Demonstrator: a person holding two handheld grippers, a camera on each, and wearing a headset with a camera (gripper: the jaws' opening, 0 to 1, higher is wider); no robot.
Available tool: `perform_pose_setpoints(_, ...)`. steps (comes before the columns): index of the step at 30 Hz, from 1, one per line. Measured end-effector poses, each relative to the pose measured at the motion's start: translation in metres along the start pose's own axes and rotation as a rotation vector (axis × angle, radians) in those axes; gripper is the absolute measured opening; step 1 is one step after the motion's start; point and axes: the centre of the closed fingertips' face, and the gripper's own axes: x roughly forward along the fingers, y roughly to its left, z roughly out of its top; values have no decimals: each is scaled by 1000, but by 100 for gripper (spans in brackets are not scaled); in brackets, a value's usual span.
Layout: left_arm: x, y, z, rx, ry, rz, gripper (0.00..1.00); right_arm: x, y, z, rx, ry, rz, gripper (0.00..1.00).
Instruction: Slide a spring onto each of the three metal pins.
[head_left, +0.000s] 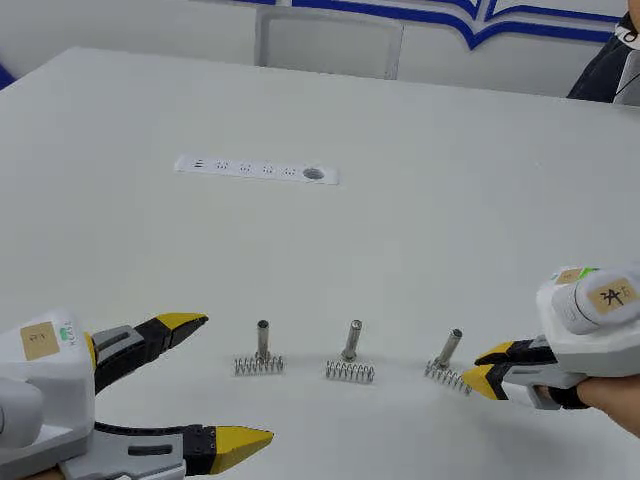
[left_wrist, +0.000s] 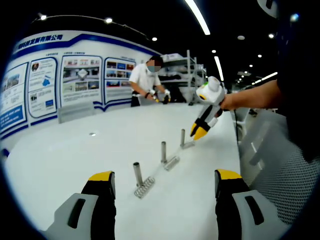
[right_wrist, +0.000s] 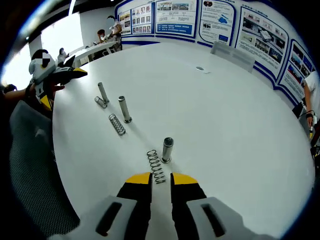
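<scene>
- Left spring (head_left: 259, 365), middle spring (head_left: 350, 372) and right spring (head_left: 447, 377) lie on their sides on the white tabletop (head_left: 420, 230), none of them on a pin.
- Each spring is just in front of its own pin: left pin (head_left: 263, 338), middle pin (head_left: 353, 338), right pin (head_left: 450, 347). The pins stand on end in one row.
- Right gripper (head_left: 482, 367): the yellow-tipped fingers (right_wrist: 139, 181) are narrow, with a slim gap between them and nothing in it. The tips sit just beside the outer end of the right spring; whether they touch it cannot be told.
- Left gripper (head_left: 215, 380): its fingers (left_wrist: 100, 181) are spread wide and hold nothing. It is off the left end of the row, near the left spring but apart from it.
- Writing: a tan sticker (head_left: 40, 340) with a small green mark sits on the left gripper's body, and a second sticker (head_left: 612, 294) with a dark mark on the right gripper's. Neither can be read.
- Wall posters (left_wrist: 42, 82) sit under a blue header with Chinese characters, too small to read.
- Edges: in both gripper views the row runs close to the tabletop's near edge, on the person's side.
- Open room: beyond the pins the tabletop is bare up to a white power strip (head_left: 257, 169), well apart from the row. A grey chair back (head_left: 328, 42) stands behind the far edge.
</scene>
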Motion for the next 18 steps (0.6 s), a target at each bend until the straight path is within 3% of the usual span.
perform_pose_setpoints(7, 0, 0, 0, 4, 7, -4, 83, 9, 5, -8, -120, 63, 46, 15)
perform_pose_setpoints(18, -2, 0, -1, 2, 12, 7, 83, 15, 3, -11, -210, 128, 102, 15)
